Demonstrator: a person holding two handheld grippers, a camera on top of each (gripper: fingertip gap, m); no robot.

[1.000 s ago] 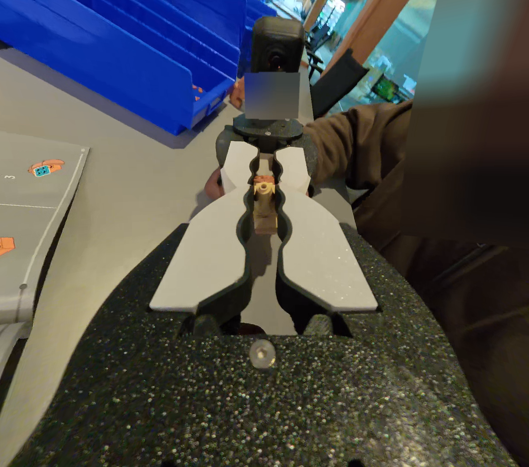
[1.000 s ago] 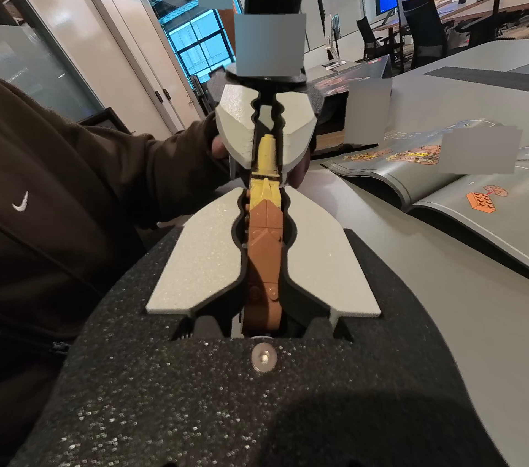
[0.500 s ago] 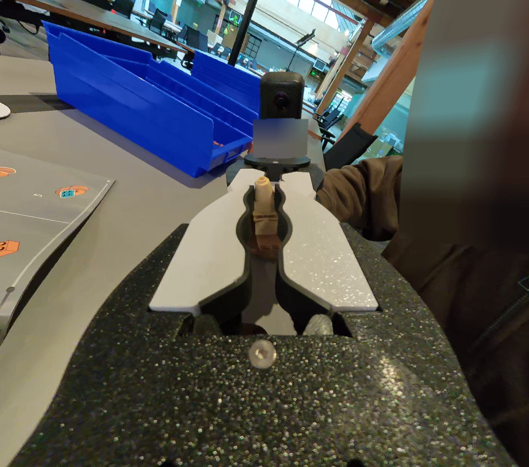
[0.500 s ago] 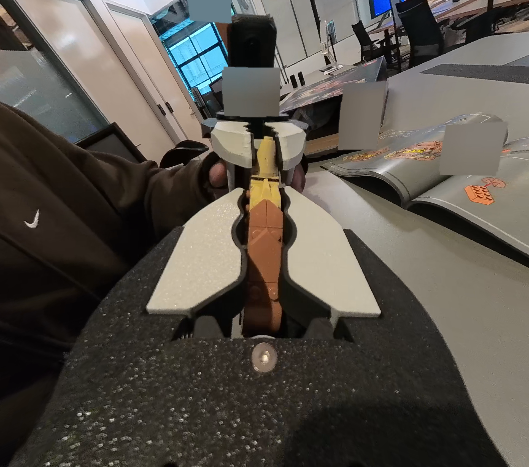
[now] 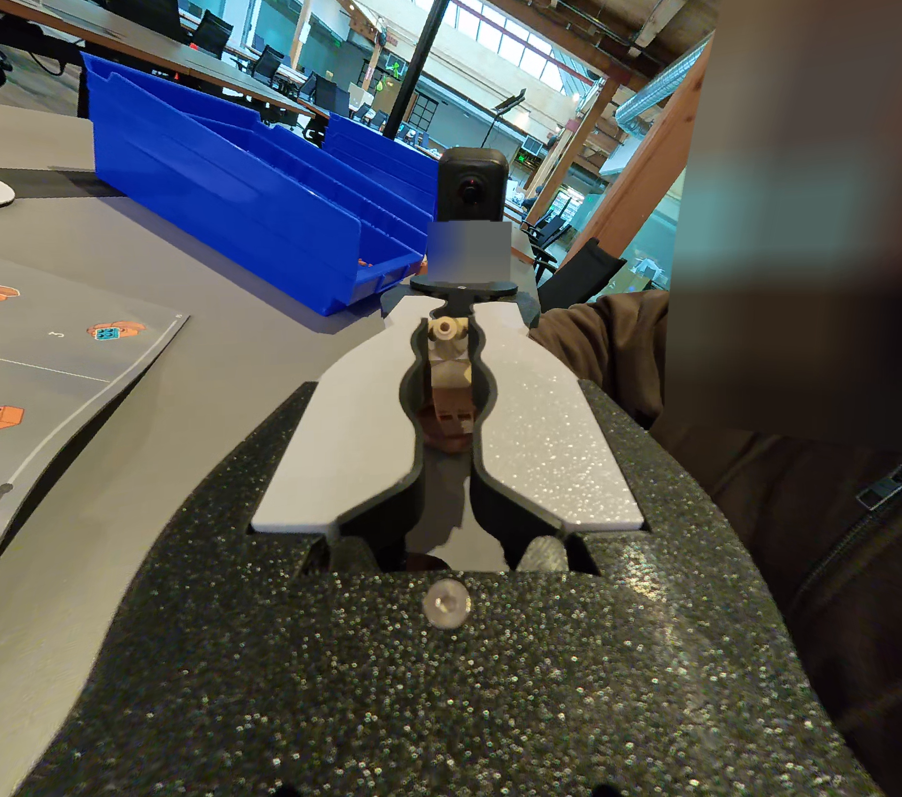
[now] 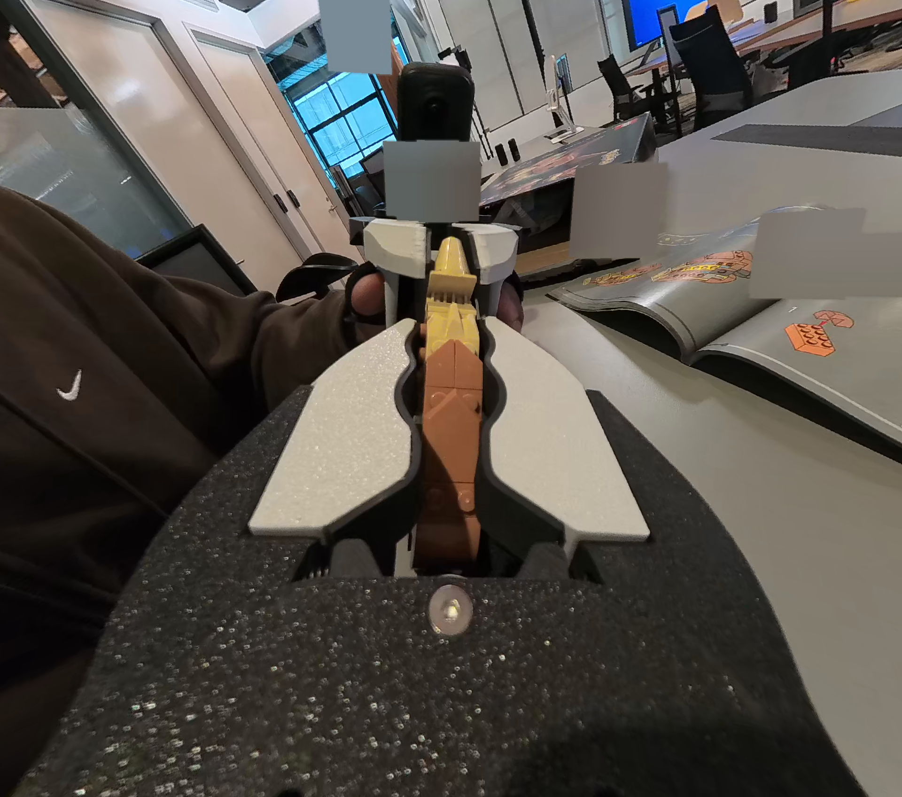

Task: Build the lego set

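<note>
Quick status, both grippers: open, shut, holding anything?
Left gripper: shut on the tan end of the lego assembly.
Right gripper: shut on its brown end.

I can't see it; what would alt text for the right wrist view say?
The right gripper clamps a brown and yellow lego build, whose yellow tip sits between the fingers of the facing left gripper. An open instruction booklet lies on the grey table.

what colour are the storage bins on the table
Bright blue storage bins; the left wrist view shows them best.
</note>
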